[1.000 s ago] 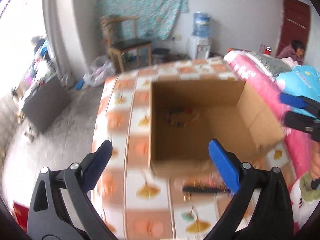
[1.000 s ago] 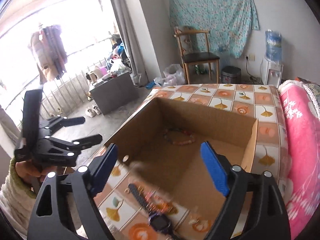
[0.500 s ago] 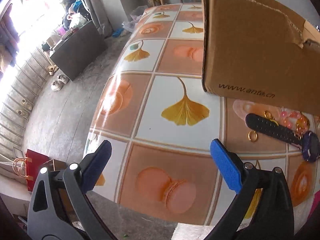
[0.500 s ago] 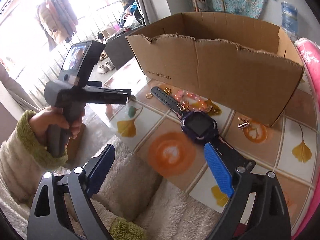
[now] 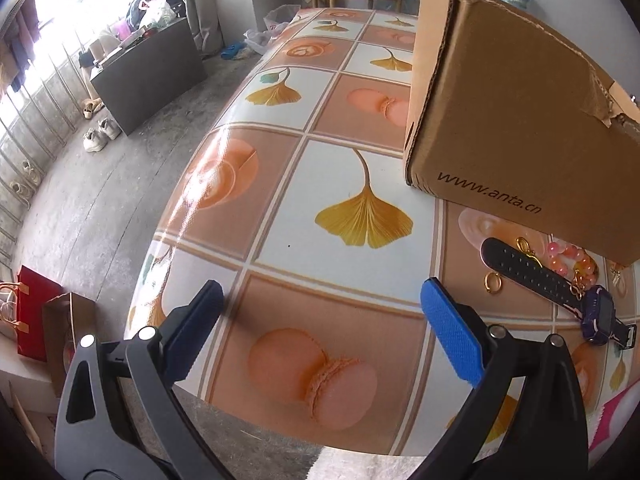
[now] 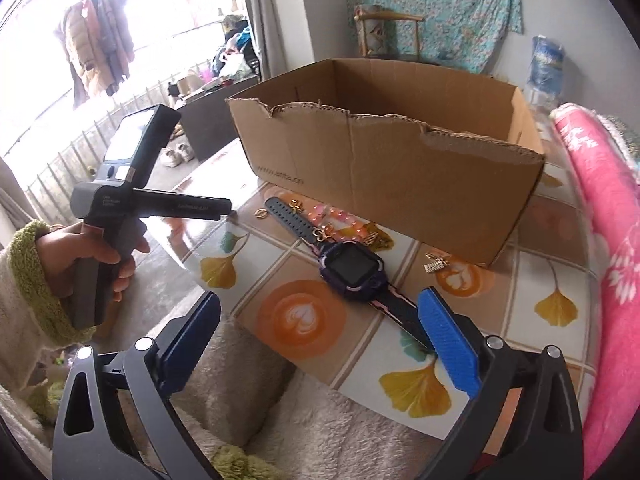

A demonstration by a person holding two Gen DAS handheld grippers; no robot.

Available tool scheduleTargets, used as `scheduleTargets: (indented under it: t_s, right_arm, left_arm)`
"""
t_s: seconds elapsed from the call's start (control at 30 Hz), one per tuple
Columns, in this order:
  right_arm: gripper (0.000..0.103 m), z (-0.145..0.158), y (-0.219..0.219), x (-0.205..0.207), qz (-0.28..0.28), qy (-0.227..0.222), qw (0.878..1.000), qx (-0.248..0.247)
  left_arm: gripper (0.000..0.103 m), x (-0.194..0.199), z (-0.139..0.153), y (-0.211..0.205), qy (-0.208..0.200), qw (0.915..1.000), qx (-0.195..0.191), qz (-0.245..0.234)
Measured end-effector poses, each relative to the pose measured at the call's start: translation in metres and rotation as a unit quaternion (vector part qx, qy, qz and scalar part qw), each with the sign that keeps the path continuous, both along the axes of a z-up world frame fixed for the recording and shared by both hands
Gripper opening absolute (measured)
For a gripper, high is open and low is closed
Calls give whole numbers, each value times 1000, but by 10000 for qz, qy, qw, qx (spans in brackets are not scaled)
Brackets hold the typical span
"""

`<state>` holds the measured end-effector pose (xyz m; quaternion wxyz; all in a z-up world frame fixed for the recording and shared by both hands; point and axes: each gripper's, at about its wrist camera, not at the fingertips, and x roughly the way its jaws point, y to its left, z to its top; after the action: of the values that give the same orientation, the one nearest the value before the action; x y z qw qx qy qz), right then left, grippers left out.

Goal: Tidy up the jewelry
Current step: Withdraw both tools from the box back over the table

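A purple smartwatch with a black strap lies on the tiled tablecloth in front of a brown cardboard box. Beside the strap sit a pink bead bracelet, a gold ring and a gold earring. My right gripper hovers just short of the watch, its jaws opening wide with nothing between them. My left gripper is open over a bare tile left of the watch and the bracelet. The box stands to its right. The box's inside is hidden.
The table's rounded left edge drops to a concrete floor. A pink blanket lies along the right. A fluffy sleeve and hand hold the left gripper's handle. A wooden chair and a water dispenser stand behind.
Both grippers came down from above the box to table level in front of it. The box's inside, with a bead bracelet lying in it, has gone out of sight. The right jaws spread slightly wider.
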<state>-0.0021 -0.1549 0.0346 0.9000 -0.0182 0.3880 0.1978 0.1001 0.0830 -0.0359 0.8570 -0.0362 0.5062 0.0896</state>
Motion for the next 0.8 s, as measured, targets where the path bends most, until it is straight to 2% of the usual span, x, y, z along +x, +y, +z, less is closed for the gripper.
scheduleTargets:
  t_s: [0.27, 0.5, 0.73, 0.8]
  right_arm:
    - [97, -11, 7, -20, -631, -229, 9970, -376]
    - [97, -12, 16, -23, -1024, -272, 9921, -678]
    - [97, -6, 10, -25, -1299, -582, 9848, -999]
    - [97, -7, 6, -24, -1255, -551, 9863, -922]
  left_arm:
    - [96, -4, -1, 1, -56, 9997, -78, -234]
    - [96, -6, -1, 3, -59, 9997, -85, -225]
    - [96, -8, -1, 4, -90, 9995, -83, -284]
    - [96, -7, 0, 4, -78, 9995, -88, -303]
